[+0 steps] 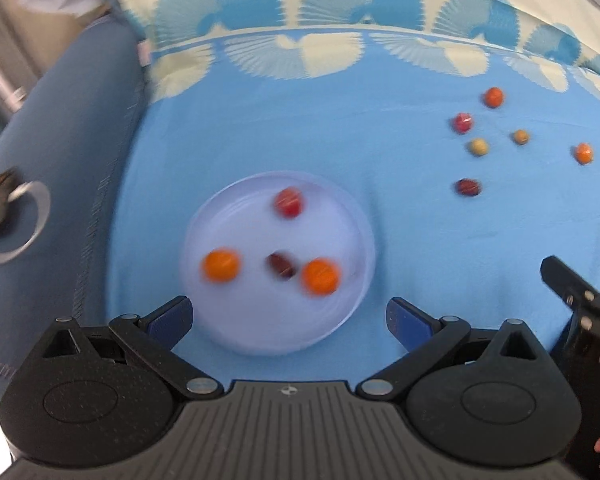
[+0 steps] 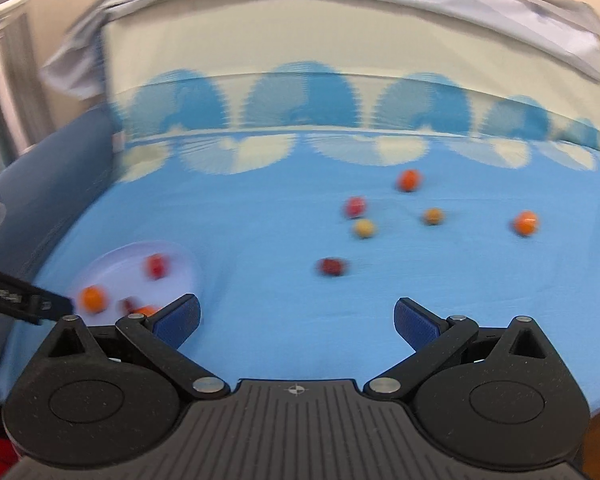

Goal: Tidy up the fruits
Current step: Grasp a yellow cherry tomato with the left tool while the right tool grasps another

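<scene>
A white plate (image 1: 332,320) lies on the blue cloth and holds two orange fruits (image 1: 221,265), a red one (image 1: 289,201) and a dark red one (image 1: 281,265). My left gripper (image 1: 288,320) is open and empty over the plate's near rim. Several loose fruits lie to the right, among them a dark red one (image 1: 468,187) and a yellow one (image 1: 478,147). In the right wrist view the plate (image 2: 180,260) is at the left. My right gripper (image 2: 296,326) is open and empty, short of the dark red fruit (image 2: 332,266).
A blue and cream patterned cloth (image 2: 284,216) covers the surface. A dark blue cushion with a metal ring (image 1: 28,220) borders it on the left. A grey sheet (image 2: 420,12) lies at the back. The right gripper shows at the right edge of the left wrist view (image 1: 572,292).
</scene>
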Tool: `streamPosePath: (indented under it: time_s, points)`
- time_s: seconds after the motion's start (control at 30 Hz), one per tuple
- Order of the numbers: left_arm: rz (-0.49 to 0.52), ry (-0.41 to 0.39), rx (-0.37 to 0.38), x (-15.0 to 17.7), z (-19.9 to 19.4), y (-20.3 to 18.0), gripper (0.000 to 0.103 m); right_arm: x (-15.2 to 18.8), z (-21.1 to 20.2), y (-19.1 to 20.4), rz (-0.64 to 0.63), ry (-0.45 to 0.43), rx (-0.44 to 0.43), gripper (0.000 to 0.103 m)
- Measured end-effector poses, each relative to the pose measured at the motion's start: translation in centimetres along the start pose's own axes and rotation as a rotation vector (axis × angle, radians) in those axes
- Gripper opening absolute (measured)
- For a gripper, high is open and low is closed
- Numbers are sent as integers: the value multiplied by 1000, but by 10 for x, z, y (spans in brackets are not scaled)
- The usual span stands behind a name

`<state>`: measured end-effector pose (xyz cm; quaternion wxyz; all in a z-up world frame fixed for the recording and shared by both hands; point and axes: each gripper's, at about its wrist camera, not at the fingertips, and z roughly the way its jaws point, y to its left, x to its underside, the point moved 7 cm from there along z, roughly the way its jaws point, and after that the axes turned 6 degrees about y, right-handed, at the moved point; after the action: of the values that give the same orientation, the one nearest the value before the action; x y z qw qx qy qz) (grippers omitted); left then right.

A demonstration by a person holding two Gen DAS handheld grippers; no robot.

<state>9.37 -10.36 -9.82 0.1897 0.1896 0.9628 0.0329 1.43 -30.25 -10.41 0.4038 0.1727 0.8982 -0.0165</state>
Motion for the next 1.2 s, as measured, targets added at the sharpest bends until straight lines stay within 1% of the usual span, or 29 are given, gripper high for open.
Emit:
streamPosePath:
  time_s: [0.07,0.1,0.13,0.23,0.33,0.37,0.5,0.57,0.63,0.7,0.77,0.87,0.93,1.0,1.13,1.17,1.2]
  points:
    - [27,-14,22,-18,11,-20,103,-8,11,-29,40,-8,42,102]
    - [45,-11,28,-28,19,-33,103,-12,18,-44,60,-11,63,102]
    - [65,-6,49,-40,28,-47,103,-16,25,-58,75,-16,85,102]
    - [108,-8,96,-73,53,-86,103,-31,50,-99,88,-40,165,102]
    - [151,-15,121,-107,81,-125,103,-44,82,-137,81,-44,219,102]
    - [168,-14,131,-116,90,-137,103,-47,94,-148,85,-44,223,102]
    - [228,22,170,-152,134,-182,103,-59,148,-182,95,-19,172,102]
    - [271,48,173,-166,161,-202,103,-65,174,-191,73,-14,148,102]
    - [307,65,151,-175,184,-215,103,-73,200,-195,51,3,123,102]
    - [327,69,145,-180,198,-222,103,-80,221,-197,28,28,94,102]
    - [322,64,150,-186,206,-225,103,-85,241,-200,-5,46,81,102]
    - [298,62,184,-193,215,-226,103,-86,264,-200,-48,68,81,102]
    - [280,68,196,-195,219,-225,103,-85,269,-196,-93,32,104,102]
    - [278,60,201,-195,219,-225,103,-83,268,-195,-99,7,106,102]
    - [275,55,196,-198,219,-224,103,-83,268,-195,-103,-1,111,102]
    - [258,49,194,-198,216,-224,100,-83,268,-193,-108,-3,110,95]
    - [239,37,199,-199,211,-223,94,-83,265,-191,-112,-3,88,86]
